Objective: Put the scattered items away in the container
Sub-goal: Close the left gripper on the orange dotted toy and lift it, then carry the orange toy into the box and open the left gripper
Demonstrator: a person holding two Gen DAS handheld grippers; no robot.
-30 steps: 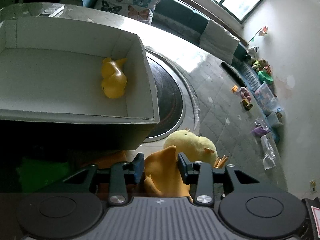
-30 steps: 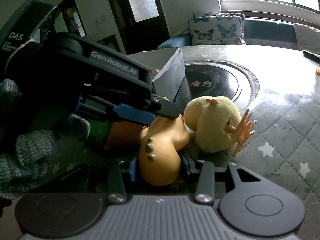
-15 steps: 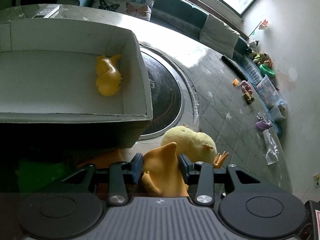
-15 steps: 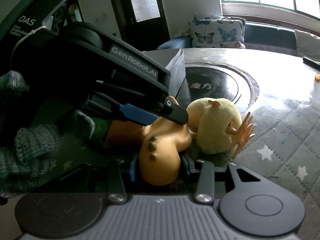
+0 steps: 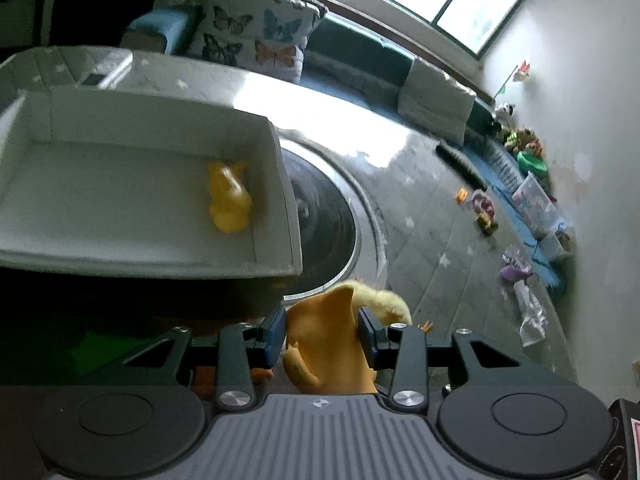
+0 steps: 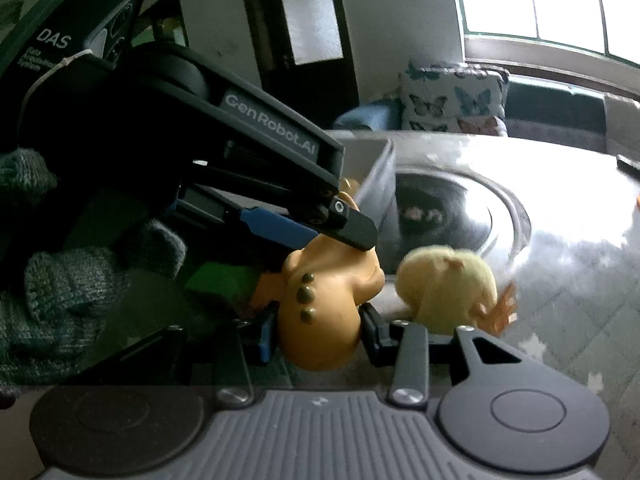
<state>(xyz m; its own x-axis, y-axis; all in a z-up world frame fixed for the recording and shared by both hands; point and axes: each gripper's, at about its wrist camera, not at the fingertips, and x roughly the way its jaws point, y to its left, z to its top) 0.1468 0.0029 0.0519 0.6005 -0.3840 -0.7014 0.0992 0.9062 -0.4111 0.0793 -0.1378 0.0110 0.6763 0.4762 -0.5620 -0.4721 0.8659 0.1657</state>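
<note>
Both sets of jaws tight around one orange toy dinosaur [image 6: 320, 320].

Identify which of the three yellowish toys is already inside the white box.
The glossy yellow duck, lying against the white box's right wall. The orange spotted toy is held between both grippers' fingers, and the fuzzy plush chick sits on the table.

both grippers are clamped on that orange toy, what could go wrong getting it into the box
1. Both the left gripper and right gripper pinch the same orange dinosaur toy; if the hands drift apart, it may twist or slip out.
2. The plush chick lies right beside the toy and could get dragged or knocked along.
3. The white box has a raised near wall; a low carry could bump it, or land on the yellow duck inside.
</note>
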